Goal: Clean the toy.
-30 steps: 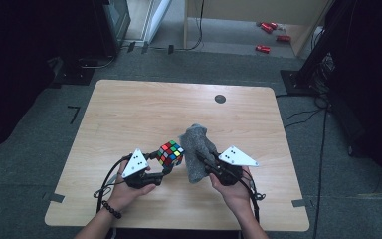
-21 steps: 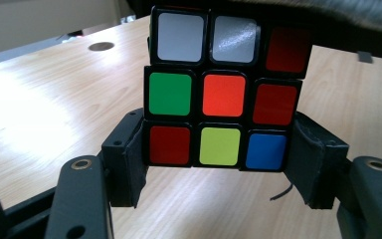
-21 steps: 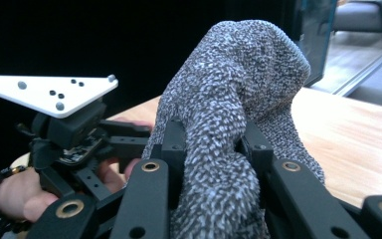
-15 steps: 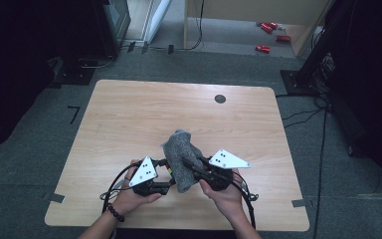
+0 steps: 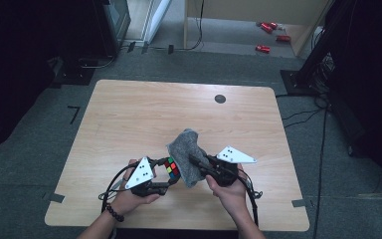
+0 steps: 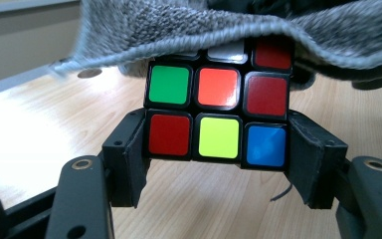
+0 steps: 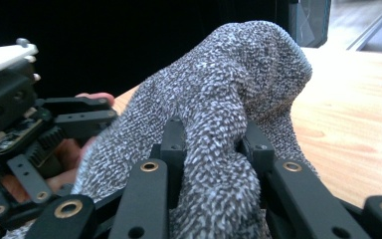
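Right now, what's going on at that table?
A person at the wooden table works with a handheld gripper in each hand. The left gripper is shut on a colour puzzle cube, held just above the tabletop. The right gripper is shut on a bunched grey knitted cloth, which drapes over the cube's top and covers its upper row. It looks like the cube is being wiped or wrapped; which one cannot be told.

A light wooden table stood on grey carpet in the middle of the frame. Red objects lay on the floor at upper right, beside dark stands.
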A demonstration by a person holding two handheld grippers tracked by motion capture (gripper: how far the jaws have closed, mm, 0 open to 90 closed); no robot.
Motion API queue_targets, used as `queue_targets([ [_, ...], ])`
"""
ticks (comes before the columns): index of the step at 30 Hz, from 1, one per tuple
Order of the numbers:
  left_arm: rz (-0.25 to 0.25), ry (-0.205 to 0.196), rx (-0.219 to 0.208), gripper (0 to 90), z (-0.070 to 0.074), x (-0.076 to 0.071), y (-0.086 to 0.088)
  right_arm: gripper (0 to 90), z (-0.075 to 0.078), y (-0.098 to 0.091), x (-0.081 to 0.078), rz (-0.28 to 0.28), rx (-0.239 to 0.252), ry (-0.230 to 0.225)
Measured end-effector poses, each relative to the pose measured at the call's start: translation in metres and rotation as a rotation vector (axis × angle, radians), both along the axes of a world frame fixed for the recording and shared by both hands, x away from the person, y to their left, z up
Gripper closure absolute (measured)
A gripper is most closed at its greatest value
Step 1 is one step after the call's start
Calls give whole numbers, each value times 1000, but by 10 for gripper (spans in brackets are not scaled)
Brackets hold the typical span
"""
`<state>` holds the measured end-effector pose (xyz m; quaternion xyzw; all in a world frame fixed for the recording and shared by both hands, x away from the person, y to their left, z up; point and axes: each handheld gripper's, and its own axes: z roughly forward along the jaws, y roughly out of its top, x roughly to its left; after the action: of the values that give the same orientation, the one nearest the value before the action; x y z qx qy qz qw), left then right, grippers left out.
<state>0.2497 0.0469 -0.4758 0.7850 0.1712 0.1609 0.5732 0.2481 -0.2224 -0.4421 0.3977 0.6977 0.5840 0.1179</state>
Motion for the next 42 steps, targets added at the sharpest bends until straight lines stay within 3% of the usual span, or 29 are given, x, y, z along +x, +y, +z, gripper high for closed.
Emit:
queue_targets([
  [5,-6,-8,-36,350,3,-1,3,712,-8,-6,5,-49,-37,27],
  [7,-4,-2,-65,350,6,0,5,712,-14,-7,9,-69,-91,45],
  [9,4,-8,-56,350,7,1,6,712,-20,-7,11,-93,-137,62],
  [11,17,-17,-33,350,5,1,7,712,-19,-10,11,-111,-116,63],
  [14,24,-16,-11,350,3,2,5,711,-5,-14,6,-113,-59,11],
  [17,18,-19,-4,350,2,1,3,711,11,-11,-4,-66,5,-49],
  [21,11,-17,0,350,1,-1,0,711,20,2,-14,25,63,-77],
  [23,9,-20,-3,350,2,-1,0,710,19,9,-16,57,57,-71],
  [28,3,-19,-51,351,6,-2,4,711,6,4,-8,31,107,-13],
  [30,5,-26,-52,350,7,-3,4,711,2,0,-6,23,119,0],
  [33,8,-29,-44,350,6,-2,5,710,-2,0,-3,3,62,-5],
  [35,8,-26,-52,351,7,-2,5,712,-7,1,0,-50,-58,-7],
  [37,13,-24,-62,351,9,-1,6,712,-15,-2,7,-83,-152,38],
  [39,34,-38,-28,351,9,-1,5,711,-17,-9,8,-109,-110,67],
  [40,47,-41,-7,351,8,0,4,711,-14,-11,7,-112,-83,60],
  [42,77,-33,41,351,4,1,1,709,0,-10,1,-96,-54,0],
])
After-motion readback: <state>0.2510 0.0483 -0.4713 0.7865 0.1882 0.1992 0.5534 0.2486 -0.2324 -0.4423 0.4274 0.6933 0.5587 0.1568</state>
